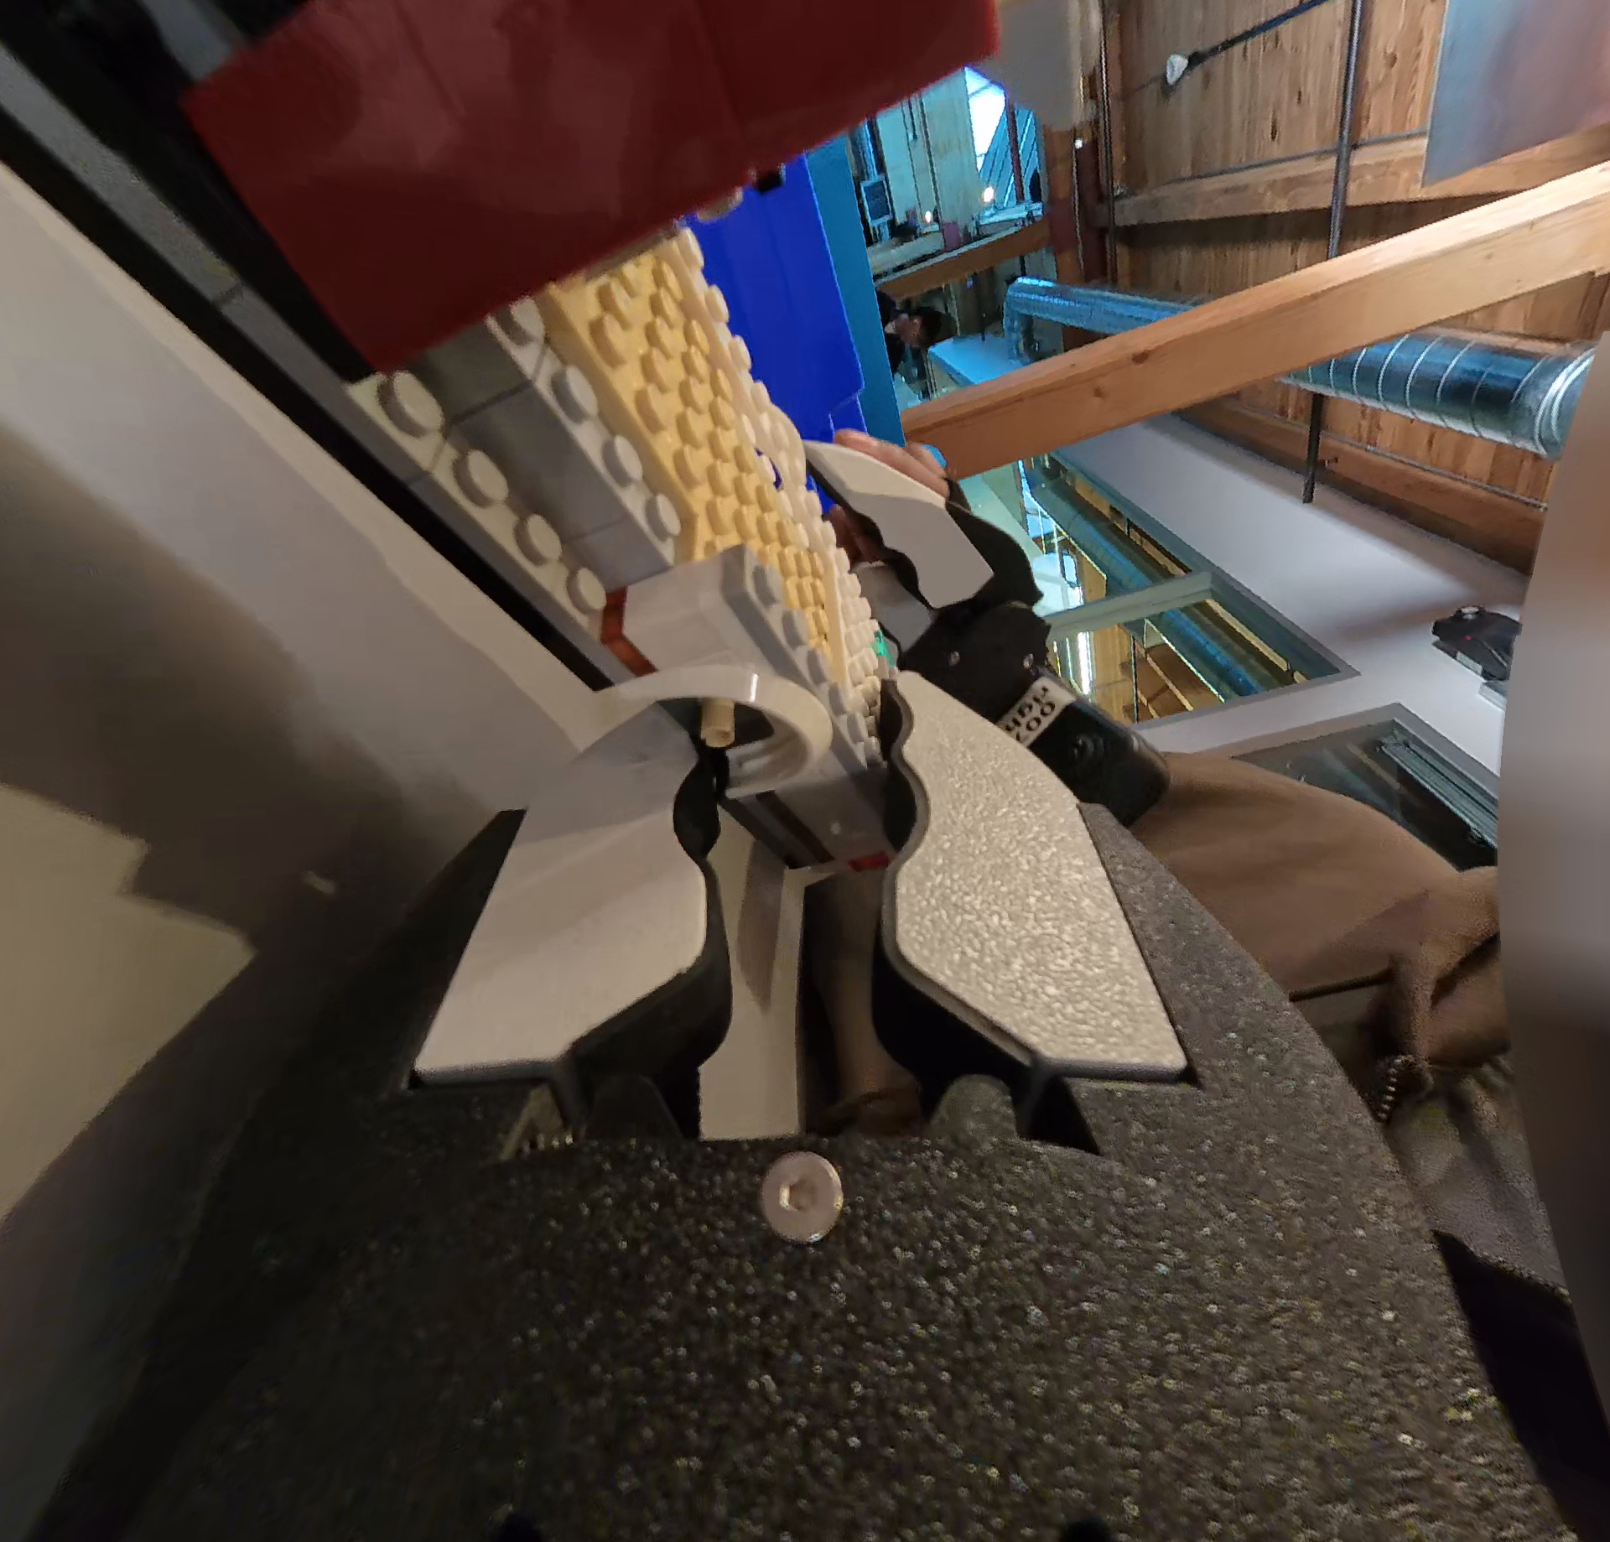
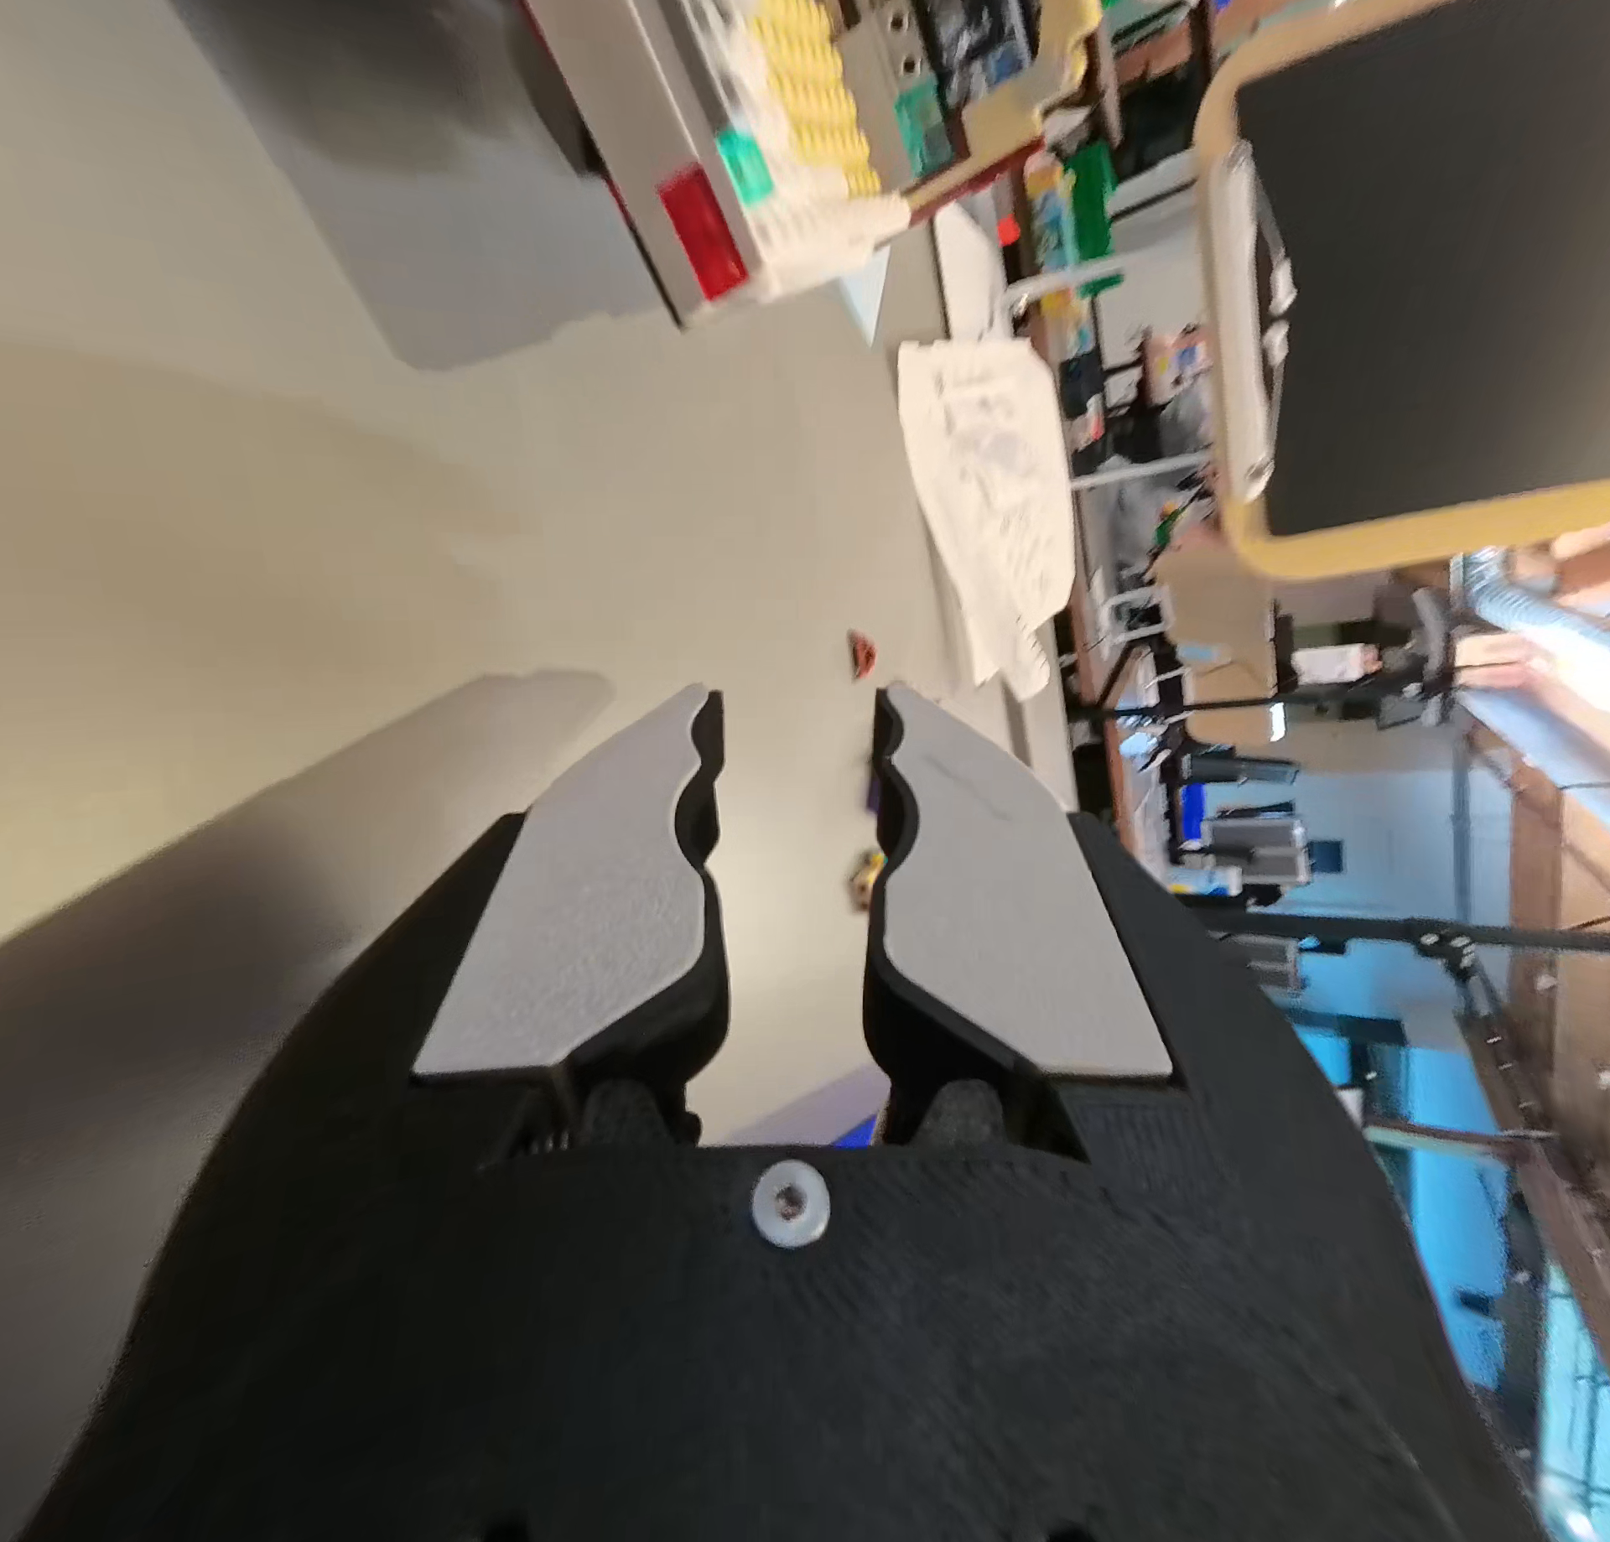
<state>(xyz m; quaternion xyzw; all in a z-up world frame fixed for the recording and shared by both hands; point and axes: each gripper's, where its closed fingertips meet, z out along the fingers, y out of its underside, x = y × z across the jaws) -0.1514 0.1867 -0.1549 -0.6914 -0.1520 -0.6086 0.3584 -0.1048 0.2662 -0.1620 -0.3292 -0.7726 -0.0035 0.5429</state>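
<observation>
The left gripper clamped the near end of the brick model; held only there, it risked sagging or shedding bricks. The right gripper hung open and empty above the table.

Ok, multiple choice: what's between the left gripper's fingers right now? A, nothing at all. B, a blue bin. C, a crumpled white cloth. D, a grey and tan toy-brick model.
D: in the left wrist view the left gripper has its fingers closed around the grey end of a studded toy-brick model.
</observation>
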